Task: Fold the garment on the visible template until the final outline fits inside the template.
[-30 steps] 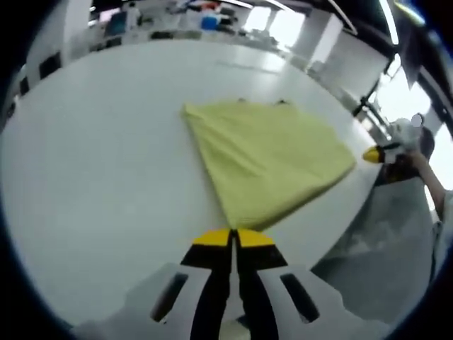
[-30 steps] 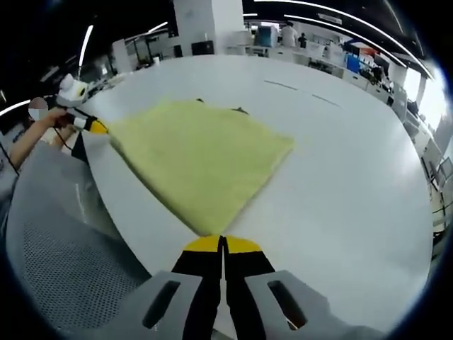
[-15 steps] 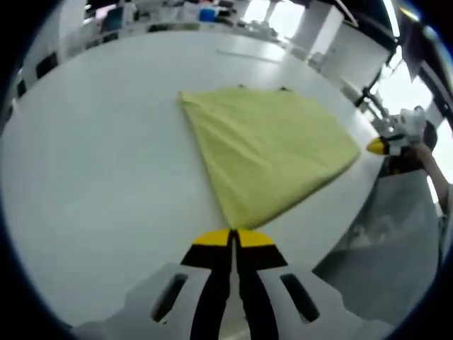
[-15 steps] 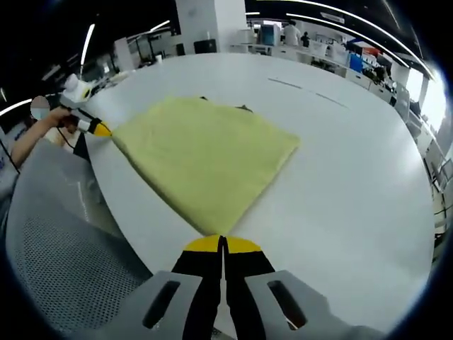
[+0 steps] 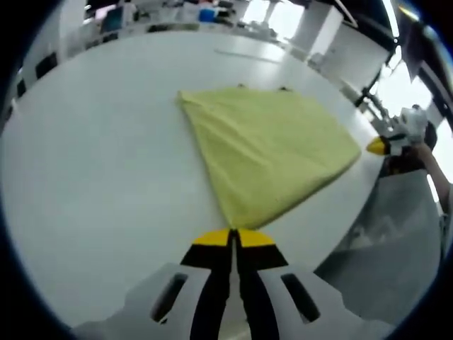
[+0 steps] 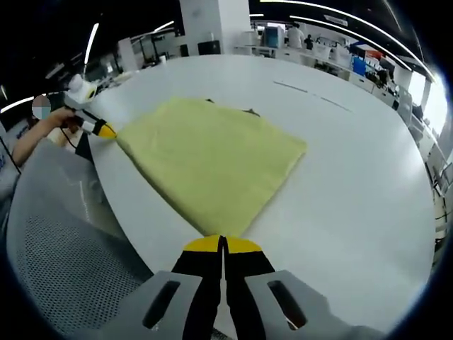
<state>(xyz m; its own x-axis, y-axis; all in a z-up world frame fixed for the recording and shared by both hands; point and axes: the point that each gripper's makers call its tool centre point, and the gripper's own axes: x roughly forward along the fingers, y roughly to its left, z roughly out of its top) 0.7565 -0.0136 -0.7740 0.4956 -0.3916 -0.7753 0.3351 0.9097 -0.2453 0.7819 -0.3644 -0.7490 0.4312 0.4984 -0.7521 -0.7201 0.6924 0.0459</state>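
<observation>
A yellow garment [image 5: 269, 152] lies folded flat, roughly a square, on the white table [image 5: 92, 177]. My left gripper [image 5: 233, 237] is shut, its yellow tips just short of the garment's nearest corner, with nothing seen between the jaws. In the right gripper view the same garment [image 6: 212, 156] spreads ahead of my right gripper [image 6: 222, 244], which is also shut at a corner of the cloth. The right gripper [image 5: 379, 145] appears at the garment's right corner in the left gripper view. The left gripper [image 6: 102, 129] sits at its left corner in the right gripper view. Small dark marks [image 5: 283, 88] peek out at the garment's far edge.
The table's rounded edge [image 6: 120, 212] runs close beside the garment. Beyond it is a grey mesh surface [image 6: 64, 262] and a person's hand [image 6: 53, 120]. Thin line marks [image 6: 291, 86] lie on the far tabletop. Benches and equipment stand in the background.
Both views have shifted slightly with the hands. The garment lies the same on the table and both grippers stay shut.
</observation>
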